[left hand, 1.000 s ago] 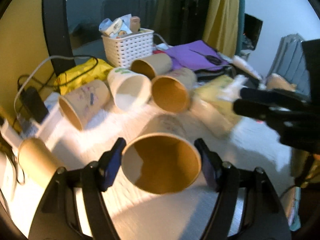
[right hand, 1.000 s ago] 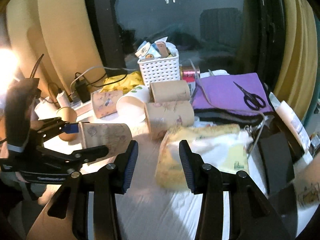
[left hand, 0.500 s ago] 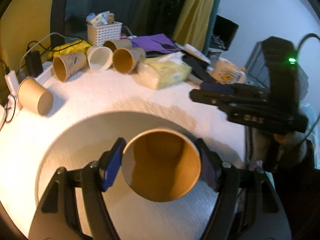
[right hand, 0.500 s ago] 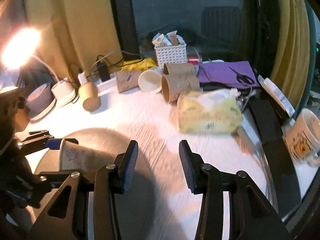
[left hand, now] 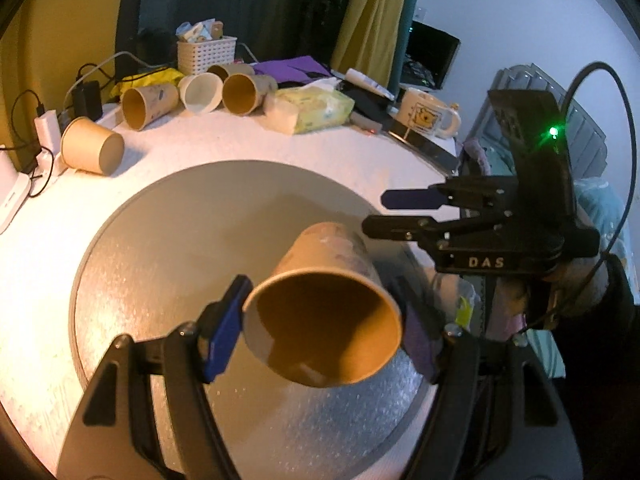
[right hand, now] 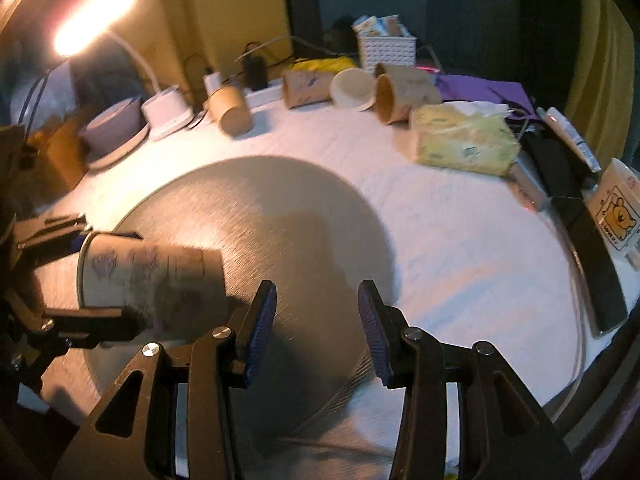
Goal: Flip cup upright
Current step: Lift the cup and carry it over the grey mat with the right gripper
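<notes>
My left gripper is shut on a brown paper cup near its rim, open mouth toward the camera, bottom pointing away and down over the round grey mat. In the right wrist view the same cup lies sideways in the left gripper above the mat. My right gripper is open and empty, just right of the cup's bottom end; it also shows in the left wrist view.
Several paper cups lie on their sides at the table's far edge, beside a white basket, a tissue pack and a bear mug. A lamp base and bowl stand far left.
The left gripper has carried the cup from the far cluster back over the grey mat and tilted it downward. The right gripper pulled back too and now sits beside the cup.
</notes>
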Demonstrator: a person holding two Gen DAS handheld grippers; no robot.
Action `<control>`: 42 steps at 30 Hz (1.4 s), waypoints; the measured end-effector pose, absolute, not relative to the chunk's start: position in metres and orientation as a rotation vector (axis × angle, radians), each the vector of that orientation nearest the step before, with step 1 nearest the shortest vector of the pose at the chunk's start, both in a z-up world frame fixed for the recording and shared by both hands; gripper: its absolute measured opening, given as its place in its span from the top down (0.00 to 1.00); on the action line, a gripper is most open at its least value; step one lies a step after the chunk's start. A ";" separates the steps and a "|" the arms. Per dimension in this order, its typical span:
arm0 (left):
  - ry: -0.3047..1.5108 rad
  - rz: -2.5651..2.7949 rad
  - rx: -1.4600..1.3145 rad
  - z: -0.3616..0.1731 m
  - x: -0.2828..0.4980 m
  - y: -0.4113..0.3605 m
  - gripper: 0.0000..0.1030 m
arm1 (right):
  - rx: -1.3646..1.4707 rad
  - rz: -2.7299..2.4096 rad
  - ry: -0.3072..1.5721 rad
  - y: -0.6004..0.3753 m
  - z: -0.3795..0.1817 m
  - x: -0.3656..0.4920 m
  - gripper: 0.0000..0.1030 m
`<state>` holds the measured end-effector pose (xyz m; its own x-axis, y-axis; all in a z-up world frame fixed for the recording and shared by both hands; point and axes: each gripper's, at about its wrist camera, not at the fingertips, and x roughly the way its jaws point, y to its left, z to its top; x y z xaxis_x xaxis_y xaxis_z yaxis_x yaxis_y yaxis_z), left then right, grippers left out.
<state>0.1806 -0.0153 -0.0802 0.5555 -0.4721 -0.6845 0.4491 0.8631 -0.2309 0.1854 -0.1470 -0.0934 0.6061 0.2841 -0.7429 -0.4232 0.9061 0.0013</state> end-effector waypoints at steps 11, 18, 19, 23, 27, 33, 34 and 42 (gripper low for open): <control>0.824 -0.471 0.010 -0.085 0.165 0.000 0.14 | -0.229 0.495 0.837 -0.121 -0.099 0.176 0.56; 0.817 -0.376 0.001 -0.085 0.145 0.017 0.14 | -0.321 0.545 0.826 -0.102 -0.091 0.173 0.48; 0.815 -0.364 -0.004 -0.085 0.141 0.020 0.14 | -0.352 0.557 0.822 -0.100 -0.087 0.171 0.38; 0.816 -0.310 -0.028 -0.090 0.127 0.033 0.14 | -0.483 0.661 0.824 -0.090 -0.077 0.161 0.26; 0.811 -0.244 -0.064 -0.094 0.118 0.049 0.14 | -0.660 0.773 0.801 -0.065 -0.069 0.151 0.26; 0.779 -0.154 -0.134 -0.090 0.102 0.074 0.14 | -0.827 0.927 0.789 -0.013 -0.072 0.149 0.26; 0.774 -0.142 -0.144 -0.090 0.100 0.078 0.14 | -0.853 0.942 0.793 -0.005 -0.074 0.150 0.26; 0.764 -0.067 -0.211 -0.093 0.094 0.105 0.14 | -1.062 0.992 0.887 0.038 -0.091 0.159 0.26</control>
